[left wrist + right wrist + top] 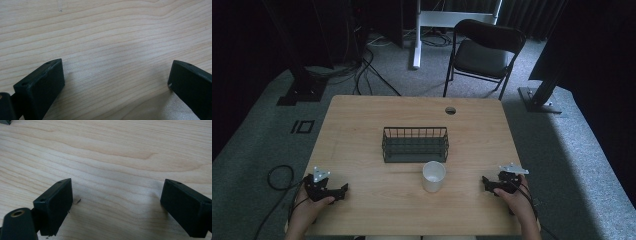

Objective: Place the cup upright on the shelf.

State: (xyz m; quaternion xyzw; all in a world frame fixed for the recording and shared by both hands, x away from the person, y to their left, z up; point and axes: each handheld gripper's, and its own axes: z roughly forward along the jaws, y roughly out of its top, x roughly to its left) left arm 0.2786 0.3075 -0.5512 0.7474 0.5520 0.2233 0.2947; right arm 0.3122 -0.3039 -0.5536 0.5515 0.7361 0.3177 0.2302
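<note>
Both hands rest at the near edge of the wooden table (362,125), each holding a gripper: the left gripper (343,190) at the near left, the right gripper (485,181) at the near right, both with jaws spread wide and nothing between them. Between them, slightly right of centre, stands the white cup (433,176), upright, just in front of the black wire basket (414,144) and apart from it. Judging by distance, the right gripper is the likelier one to fetch the cup; it should come in level, straddle the wall and close gently so the cup does not tip. From above, cup and basket are plain; the gripper views give bare wood grain under the spread jaws.
</note>
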